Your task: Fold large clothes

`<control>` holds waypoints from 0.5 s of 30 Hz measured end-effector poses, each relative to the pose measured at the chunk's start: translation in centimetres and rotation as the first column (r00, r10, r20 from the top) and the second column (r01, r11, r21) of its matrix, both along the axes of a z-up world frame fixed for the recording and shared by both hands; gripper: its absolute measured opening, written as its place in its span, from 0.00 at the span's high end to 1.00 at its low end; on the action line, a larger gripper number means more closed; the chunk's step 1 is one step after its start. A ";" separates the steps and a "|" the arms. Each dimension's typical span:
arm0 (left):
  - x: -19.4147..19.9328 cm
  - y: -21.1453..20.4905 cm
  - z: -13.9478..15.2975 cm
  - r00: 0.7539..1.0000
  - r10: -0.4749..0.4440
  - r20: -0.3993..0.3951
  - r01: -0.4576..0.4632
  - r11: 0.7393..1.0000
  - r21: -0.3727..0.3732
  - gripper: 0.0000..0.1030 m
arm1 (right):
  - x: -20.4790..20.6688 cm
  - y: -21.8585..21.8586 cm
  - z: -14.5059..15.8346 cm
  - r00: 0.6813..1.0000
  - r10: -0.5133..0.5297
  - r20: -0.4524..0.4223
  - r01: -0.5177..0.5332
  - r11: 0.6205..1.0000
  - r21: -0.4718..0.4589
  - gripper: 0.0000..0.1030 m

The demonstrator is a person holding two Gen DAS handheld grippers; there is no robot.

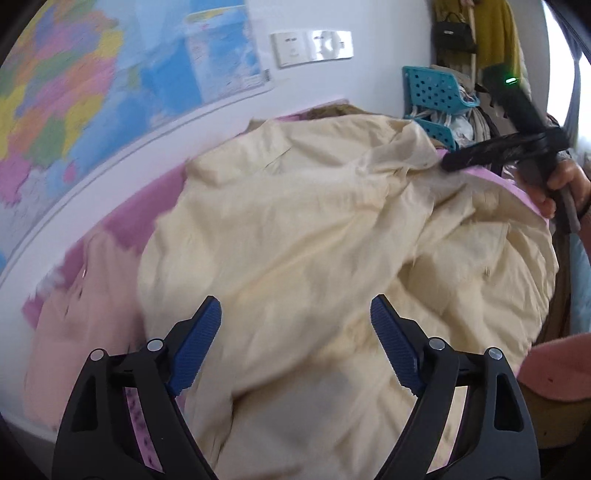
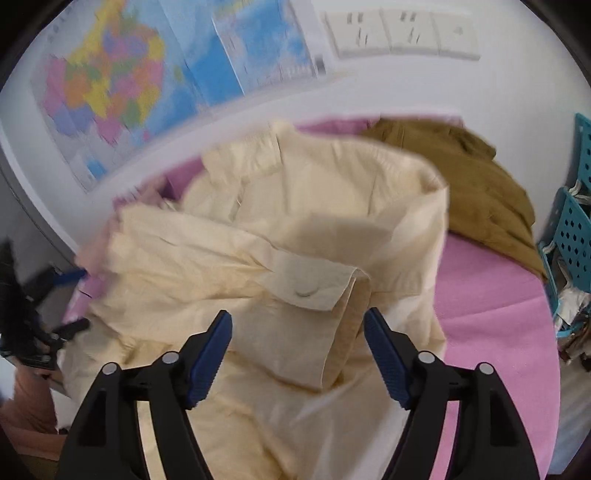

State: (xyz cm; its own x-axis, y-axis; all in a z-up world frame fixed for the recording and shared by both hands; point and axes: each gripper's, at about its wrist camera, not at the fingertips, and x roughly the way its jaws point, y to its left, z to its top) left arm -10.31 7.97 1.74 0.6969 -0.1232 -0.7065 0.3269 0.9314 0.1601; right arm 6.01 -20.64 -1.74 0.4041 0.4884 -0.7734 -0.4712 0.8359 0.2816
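White wall with maps [image 1: 74, 92] and sockets [image 2: 399, 35] behind; pink-covered desk [image 2: 487, 295] carries the clothes. Cream jacket [image 1: 314, 229] lies crumpled over the desk middle, reaching toward the wall edge. Its buttoned cuff [image 2: 310, 288] is folded onto the body. Brown garment [image 2: 480, 184] at far right corner, pink garment [image 1: 88, 295] at left edge.

Risks, judged: loose sleeve fold may slide open since nothing pins it. A grab into the bunched cloth could catch several layers and drag the jacket off the right edge. Motion blur suggests fast moves, so mis-grabs are likely.

Left tool [image 1: 295, 328] released, jaws wide, nothing between, angled down over the jacket's near part. Right tool [image 2: 297, 341] released too, hovering over the cuff, tilted down; hand [image 1: 561, 184] grips its handle.
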 end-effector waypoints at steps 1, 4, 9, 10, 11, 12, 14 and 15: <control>0.4 -0.6 0.1 1.000 -0.020 0.004 0.020 1.000 0.003 0.20 | 0.4 0.5 -0.4 1.000 0.015 -0.019 -0.015 1.000 -0.013 0.39; 1.7 -2.7 0.3 0.996 -0.084 0.011 0.084 0.996 0.019 0.20 | 0.7 1.5 -0.4 0.997 0.075 -0.026 -0.075 0.997 -0.001 0.97; 3.6 -6.8 1.1 0.982 -0.184 0.038 0.184 0.983 0.004 0.11 | -0.4 1.8 5.0 0.990 0.097 0.100 -0.109 0.987 0.115 0.98; 4.1 -7.7 1.2 0.979 -0.199 0.037 0.199 0.980 0.001 0.11 | -0.5 2.0 6.2 0.988 0.101 0.119 -0.117 0.983 0.139 0.98; 4.5 -8.3 1.3 0.978 -0.208 0.034 0.208 0.978 -0.003 0.10 | -0.6 2.4 7.3 0.985 0.107 0.135 -0.126 0.981 0.149 0.98; 5.1 -9.1 1.4 0.977 -0.213 0.030 0.214 0.977 -0.006 0.10 | -0.5 2.8 8.0 0.983 0.116 0.145 -0.138 0.978 0.157 0.98; 6.1 -10.3 1.4 0.979 -0.203 0.026 0.204 0.979 -0.010 0.10 | -0.4 3.5 9.6 0.977 0.138 0.160 -0.168 0.966 0.197 0.98; 6.8 -10.7 1.3 0.982 -0.185 0.022 0.185 0.983 -0.003 0.11 | -0.5 3.9 10.4 0.972 0.150 0.178 -0.186 0.961 0.206 0.98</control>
State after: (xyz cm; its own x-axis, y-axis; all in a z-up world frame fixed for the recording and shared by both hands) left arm -3.50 -2.71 3.08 0.6764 -0.2551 -0.6909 0.4906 0.8558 0.1642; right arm 5.50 -16.70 8.65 0.4105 0.7106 -0.5715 -0.6535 0.6663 0.3590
